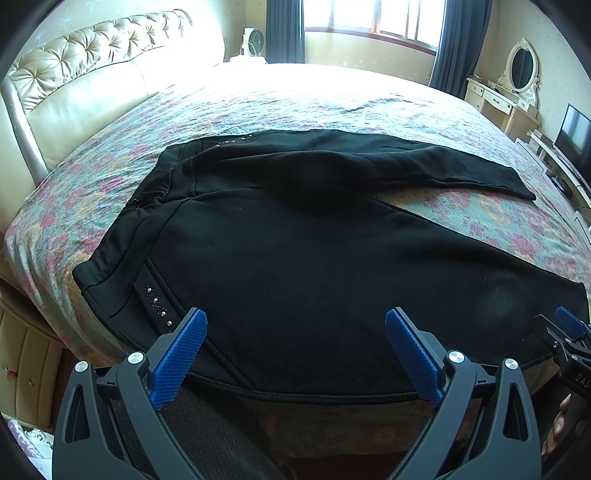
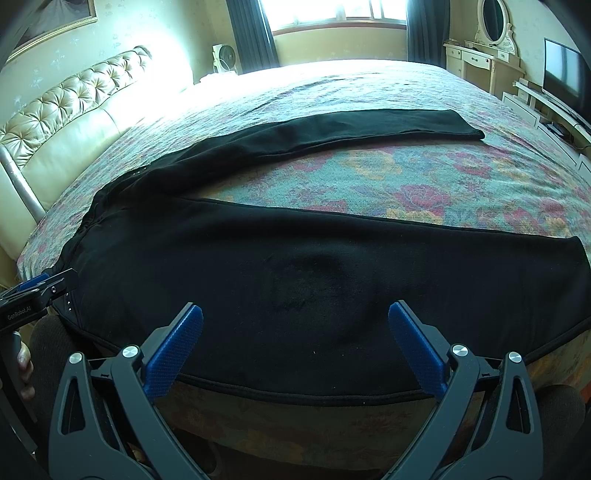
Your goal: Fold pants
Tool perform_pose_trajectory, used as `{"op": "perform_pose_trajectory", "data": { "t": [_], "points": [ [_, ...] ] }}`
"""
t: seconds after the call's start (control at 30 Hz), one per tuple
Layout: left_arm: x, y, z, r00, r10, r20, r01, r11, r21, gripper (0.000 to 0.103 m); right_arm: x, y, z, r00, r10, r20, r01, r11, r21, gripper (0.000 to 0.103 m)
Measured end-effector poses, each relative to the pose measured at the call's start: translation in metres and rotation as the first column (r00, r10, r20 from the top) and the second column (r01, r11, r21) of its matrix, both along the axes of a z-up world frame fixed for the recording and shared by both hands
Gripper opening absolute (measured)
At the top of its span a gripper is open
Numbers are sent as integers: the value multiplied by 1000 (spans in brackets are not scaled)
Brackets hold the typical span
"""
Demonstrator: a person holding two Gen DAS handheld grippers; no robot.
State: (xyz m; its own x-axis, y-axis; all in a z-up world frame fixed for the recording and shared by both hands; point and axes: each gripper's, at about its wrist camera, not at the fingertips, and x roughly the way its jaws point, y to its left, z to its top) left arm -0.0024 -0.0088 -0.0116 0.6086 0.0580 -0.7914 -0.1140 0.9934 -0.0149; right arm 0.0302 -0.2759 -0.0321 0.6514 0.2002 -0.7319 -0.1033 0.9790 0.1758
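Lying spread on the bed (image 1: 369, 107), the pants (image 1: 295, 258) are splaying legs toward 3 o'clock. Left gripper (image 1: 295, 354) and right gripper (image 2: 295, 347) are hovering, jaws wide apart, gripping nothing. Judged: first fold pending; next move calls for seizing the near edge at 6 o'clock.

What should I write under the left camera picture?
Open left gripper above black pants spread on a flowery bed.

Sunlit window (image 2: 332, 14), tufted headboard (image 1: 92, 55), vanity (image 2: 480, 55), TV (image 2: 561, 74).
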Motion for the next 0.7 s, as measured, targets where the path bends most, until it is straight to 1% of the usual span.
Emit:
{"op": "perform_pose_trajectory", "data": {
  "t": [0.2,0.33,0.4,0.47,0.5,0.53,0.57,0.6,0.63,0.7],
  "points": [
    [-1,-2,2,1000,-8,11,8,1000,13,96,1,2,-1,1000,4,-1,-4,1000,-2,101],
    [3,0,6,999,-37,19,37,999,-21,96,7,5,1,1000,26,0,-26,1000,-1,101],
    [9,9,16,996,-65,56,68,996,-65,96,13,5,5,999,38,-2,-38,999,1,101],
    [19,26,28,990,-93,110,106,987,-123,96,21,6,9,999,41,-1,-41,999,-3,101],
    [28,39,34,987,-107,120,124,981,-149,96,25,6,11,999,42,2,-42,999,-5,101],
    [41,53,37,987,-124,107,142,972,-185,96,30,7,13,999,42,4,-42,999,-7,101],
    [56,68,36,987,-147,67,159,961,-226,96,36,8,15,999,43,6,-43,999,-6,101],
    [75,85,33,984,-180,8,176,949,-261,96,41,9,17,999,45,7,-45,999,-5,101],
    [91,102,30,981,-194,-22,179,940,-289,96,47,12,18,999,48,8,-48,999,-6,101],
    [121,145,27,986,-163,-11,151,932,-329,96,60,18,20,998,56,6,-56,998,-5,101]
  ]
}}
